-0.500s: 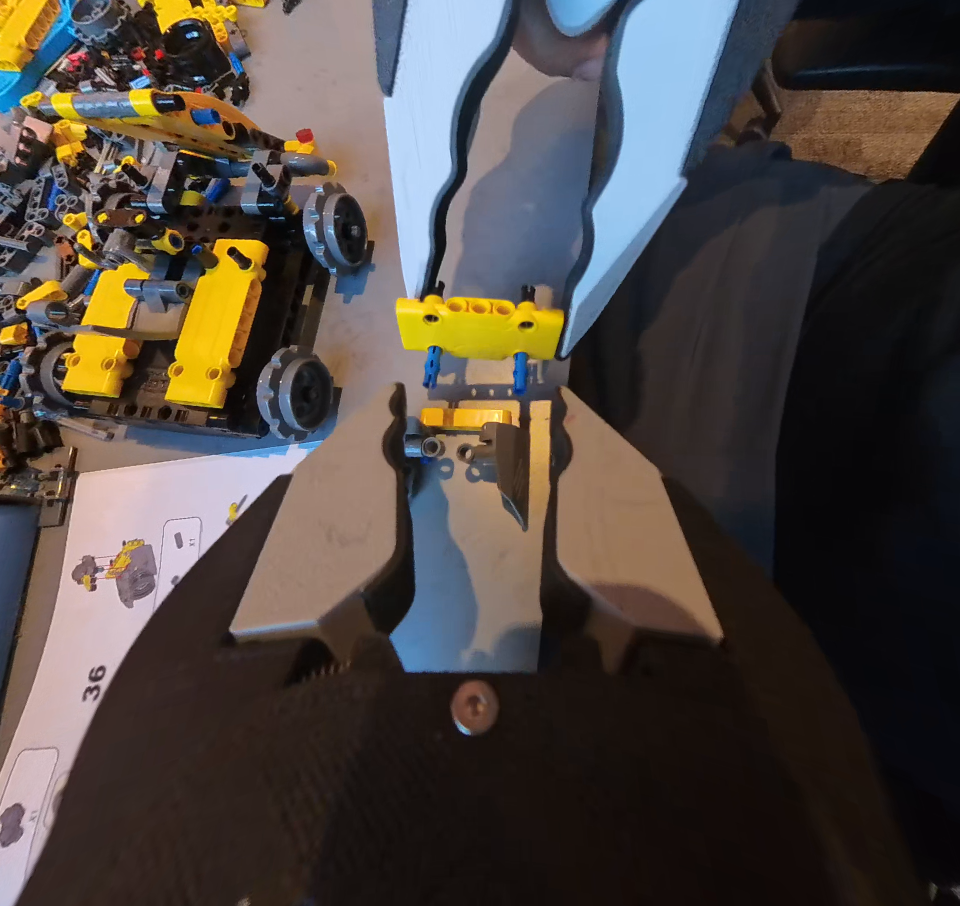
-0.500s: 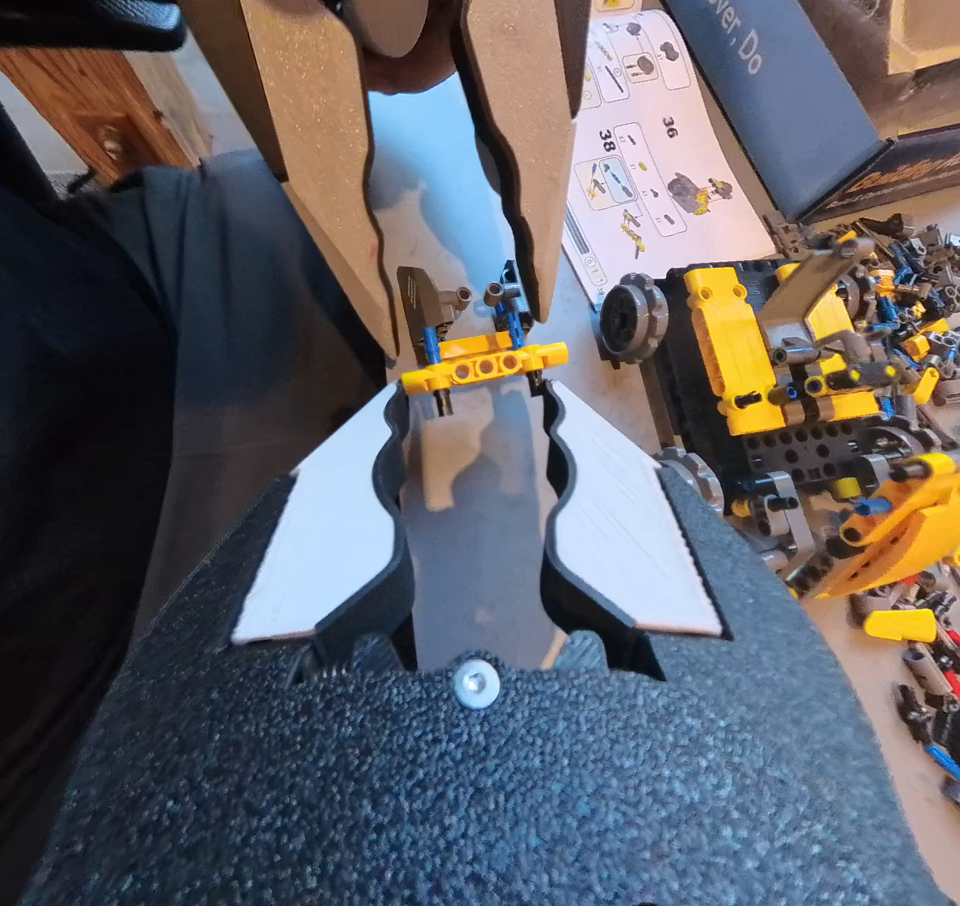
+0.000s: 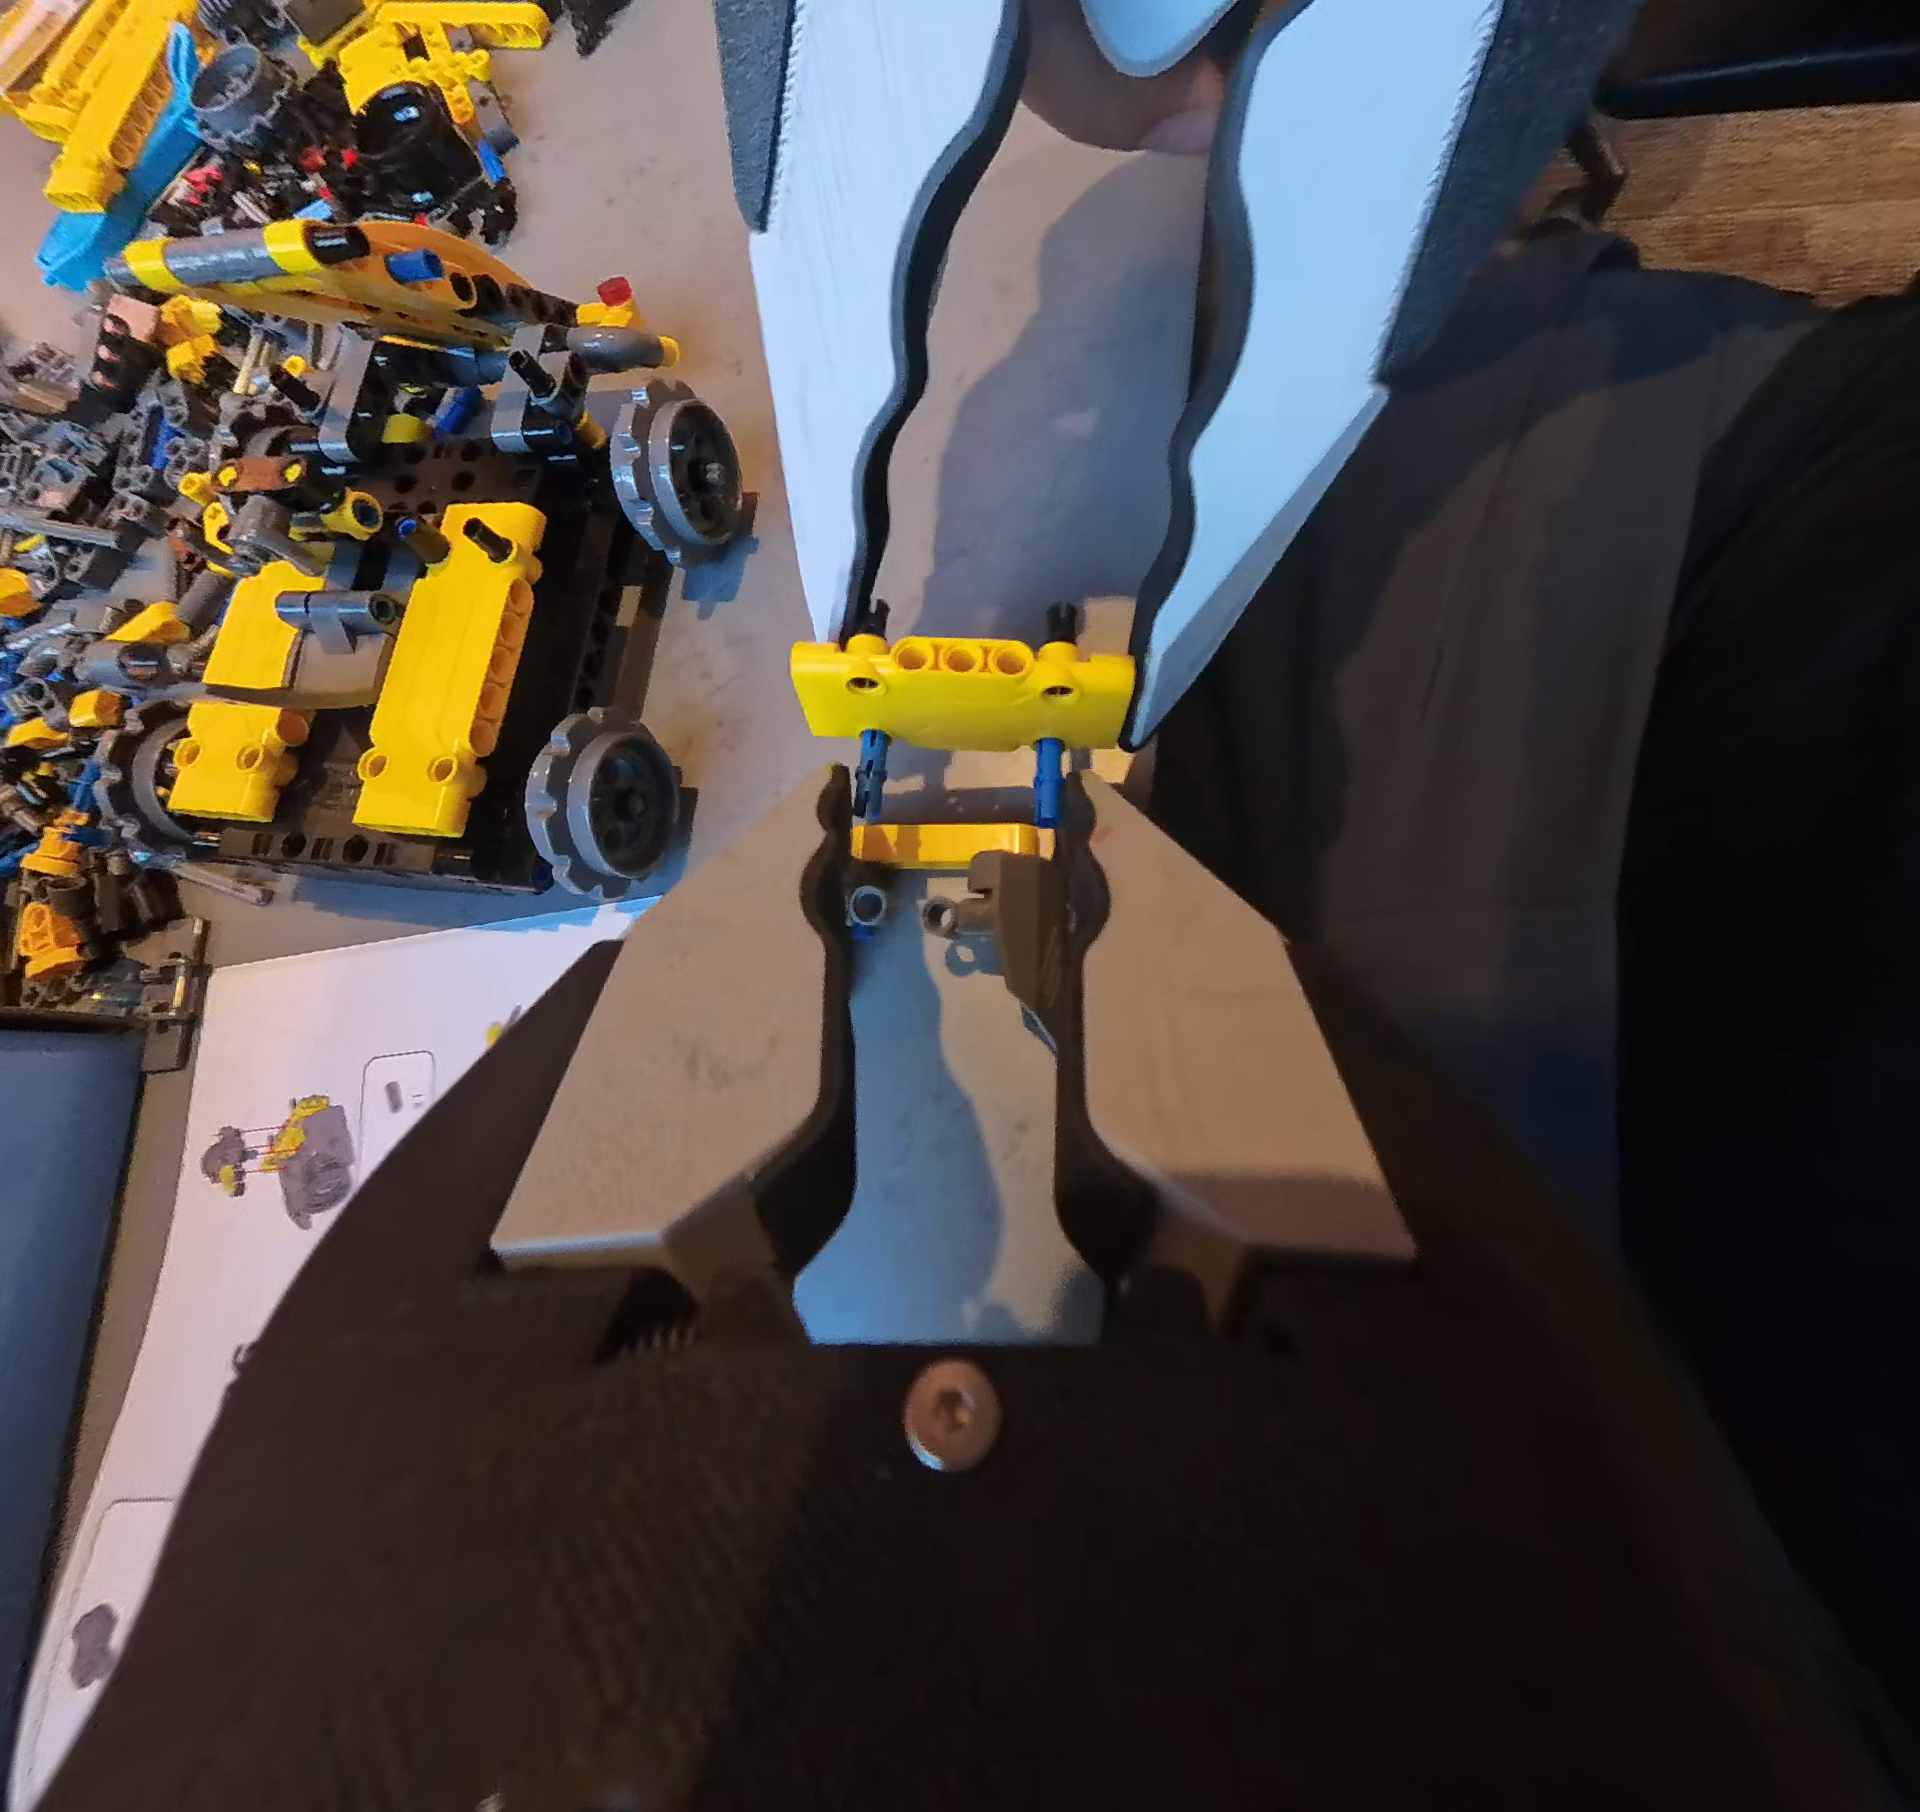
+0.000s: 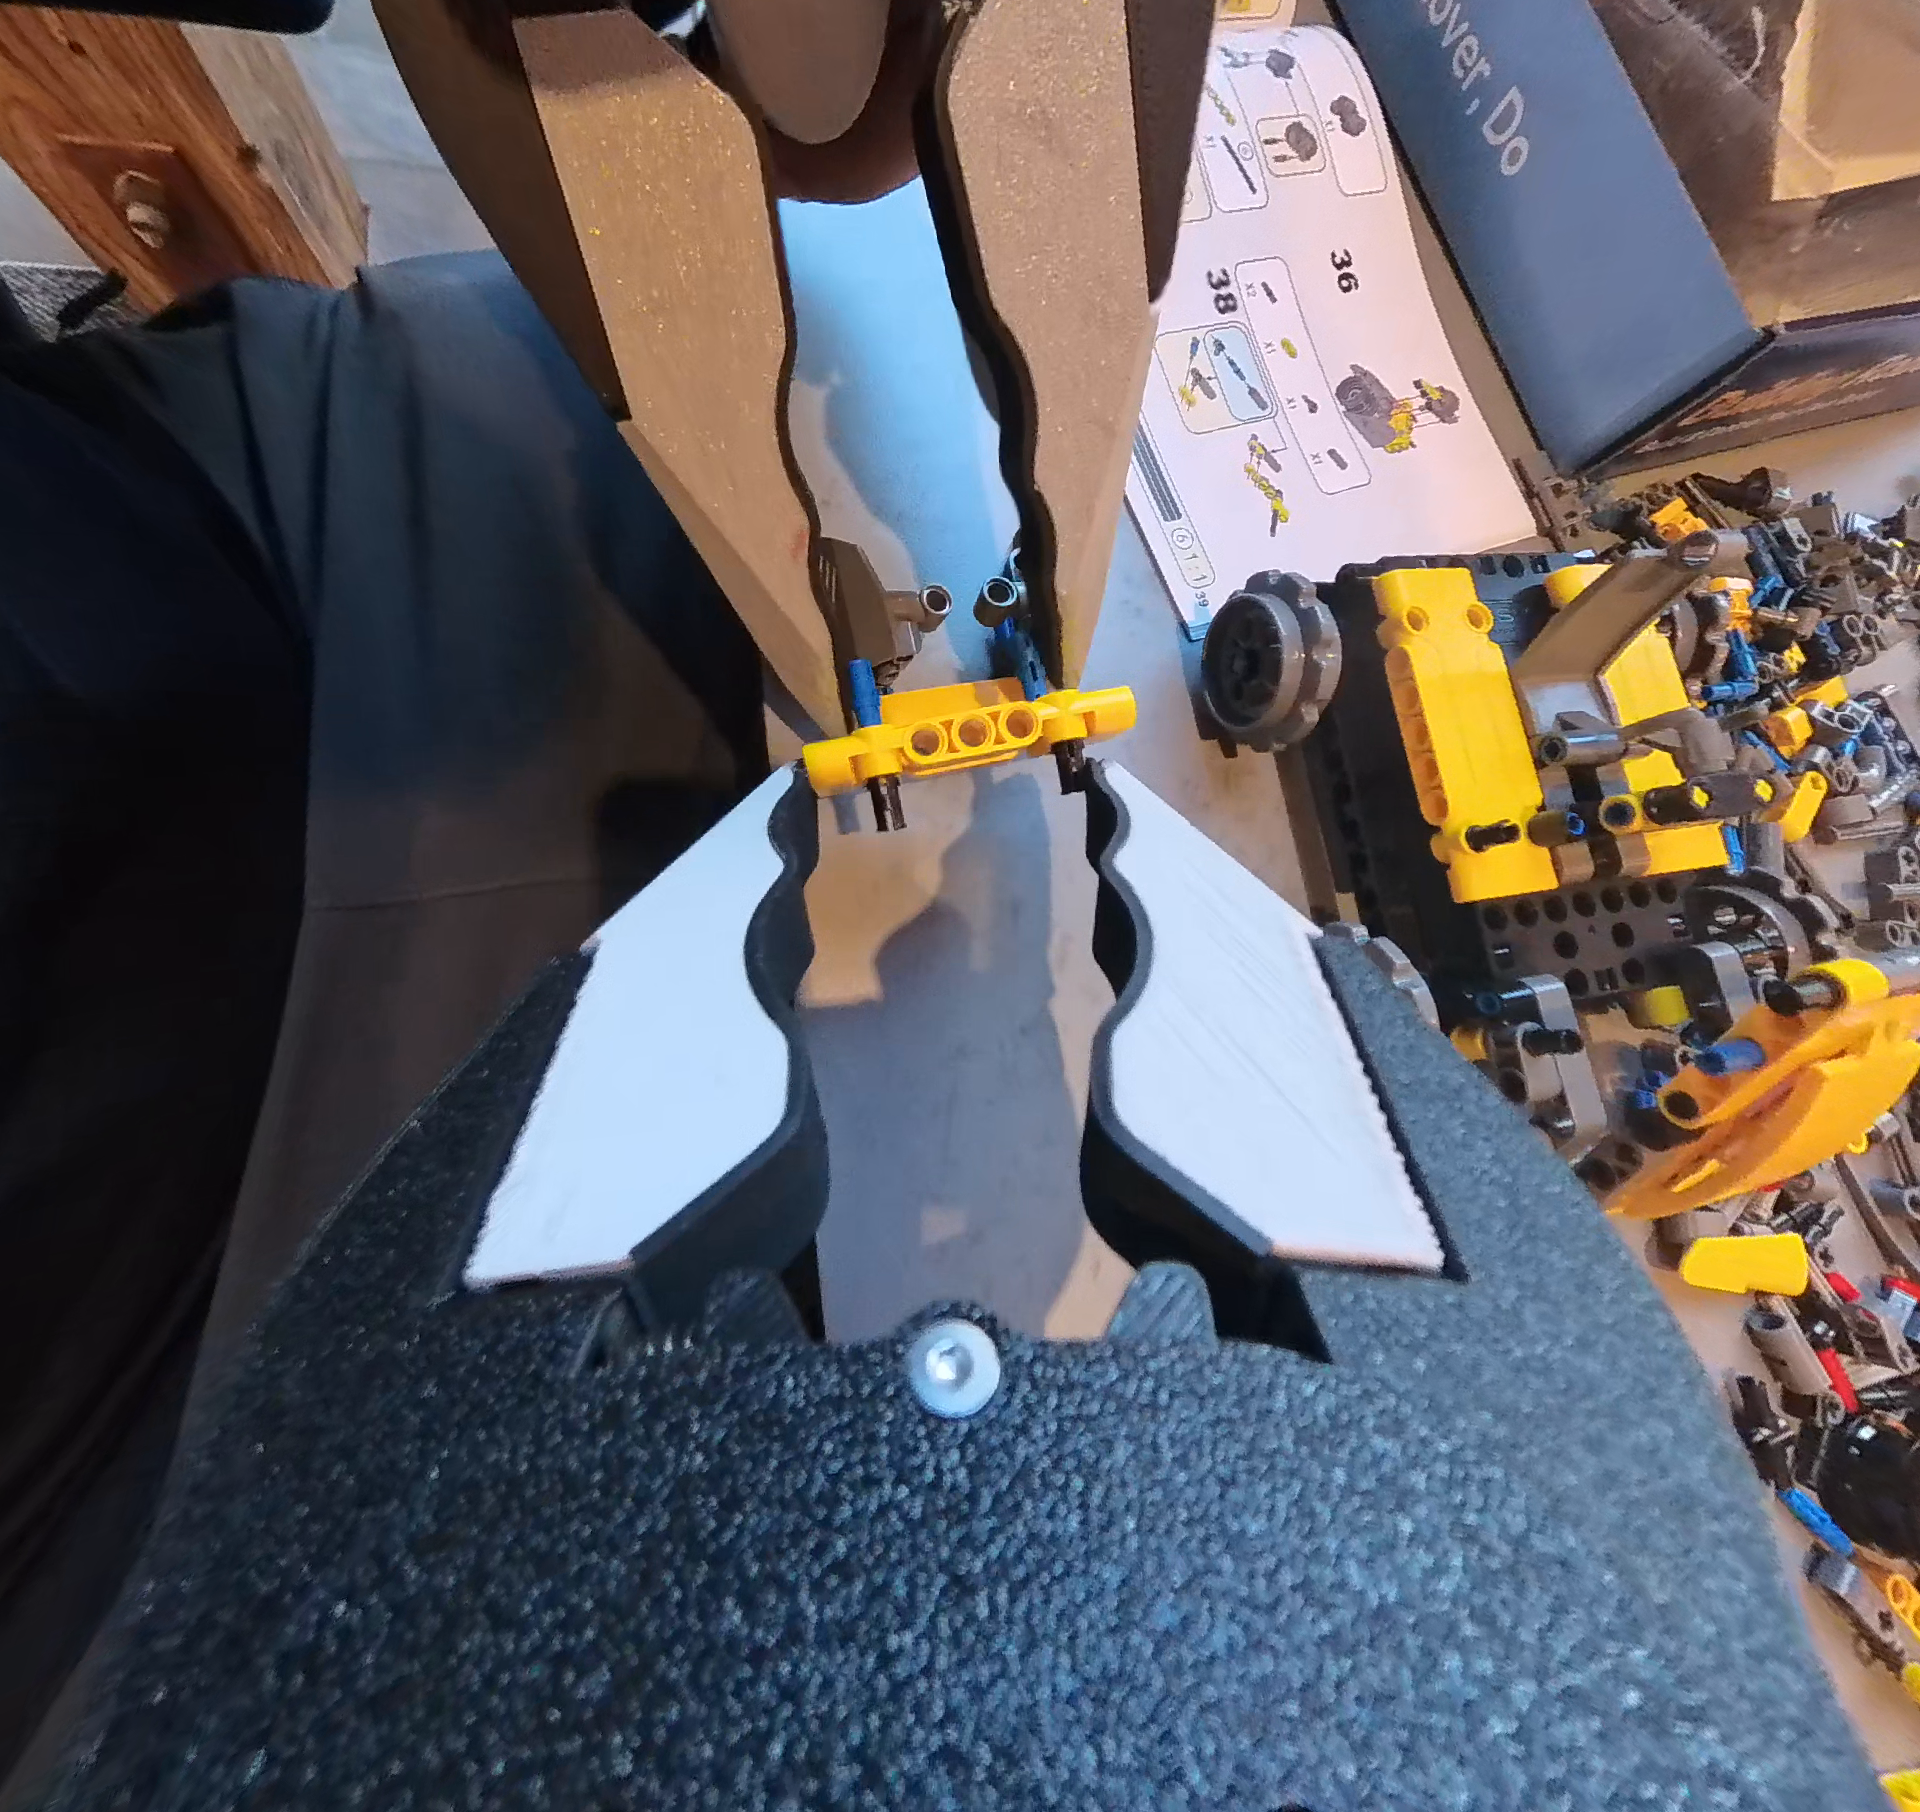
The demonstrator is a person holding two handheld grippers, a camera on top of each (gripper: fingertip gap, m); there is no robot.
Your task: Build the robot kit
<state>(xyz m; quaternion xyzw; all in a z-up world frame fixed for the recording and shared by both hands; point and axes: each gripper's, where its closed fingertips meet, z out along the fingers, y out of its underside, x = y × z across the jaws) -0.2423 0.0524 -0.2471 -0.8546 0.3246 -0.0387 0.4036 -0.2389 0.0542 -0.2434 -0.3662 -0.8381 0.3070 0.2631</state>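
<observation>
Crosswise between the two facing grippers sits a yellow beam (image 3: 961, 697), its long axis running straight across both finger lines. The right gripper (image 4: 940, 786), with white fingers, is closed onto the beam's two ends, so its jaws stand about a beam-length apart and pinch the part endwise. Two blue pins (image 3: 871, 773) stick out of the beam toward the left gripper (image 3: 951, 832), and two black pin ends point back toward the right one.

The left gripper, with tan fingers, is closed on a small grey-and-orange subassembly (image 3: 992, 889): an orange bar at the front, a dark grey panel against one finger, and two grey connector sockets between. The blue pins reach the orange bar's edge; whether they are seated in it or only touching cannot be told. Beam and bar lie parallel, tip to tip, with neither gripper clearly nearer.

Beside them on the table (image 3: 675, 162) stand a yellow-and-black wheeled model (image 3: 416, 682), a heap of loose parts (image 3: 156, 204), and an instruction sheet (image 4: 1299, 360) by a dark box (image 4: 1538, 204).
</observation>
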